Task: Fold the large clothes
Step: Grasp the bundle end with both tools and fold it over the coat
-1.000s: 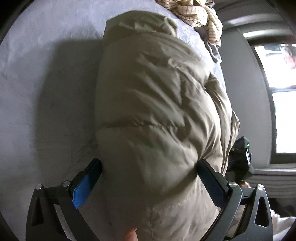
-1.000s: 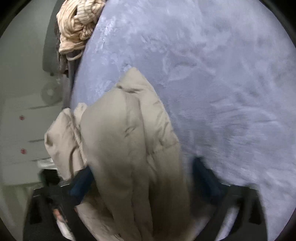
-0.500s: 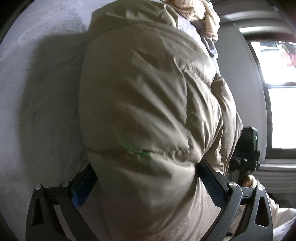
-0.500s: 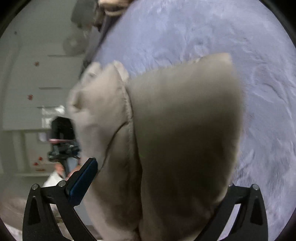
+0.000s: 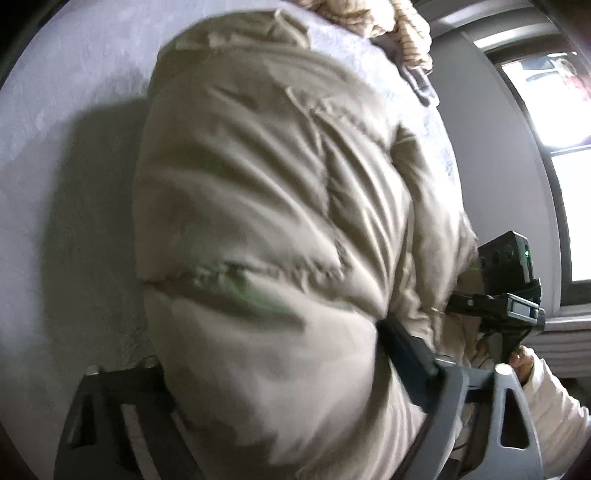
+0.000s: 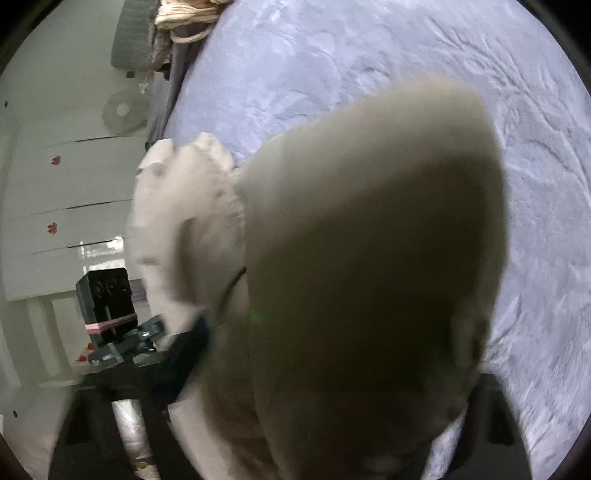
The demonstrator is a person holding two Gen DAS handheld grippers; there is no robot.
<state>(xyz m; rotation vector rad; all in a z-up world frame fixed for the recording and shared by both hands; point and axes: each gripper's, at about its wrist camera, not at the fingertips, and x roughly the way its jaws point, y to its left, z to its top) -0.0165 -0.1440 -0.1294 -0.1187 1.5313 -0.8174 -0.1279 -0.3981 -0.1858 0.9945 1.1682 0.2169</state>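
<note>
On lilac bedspread [image 6: 369,74], unlabelled beige jacket [image 5: 277,203]

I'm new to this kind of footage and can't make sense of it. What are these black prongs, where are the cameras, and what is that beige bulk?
No robot here: a person holds a two-fingered gripper in each hand, each with its own camera looking along the fingers. One picture comes from the left gripper, the other from the right gripper. The beige bulk is a puffy jacket over a lilac bed cover. Both pairs of fingers have just been closing with the jacket between them, squeezing it. A cream garment lies at the bed's far edge.
</note>
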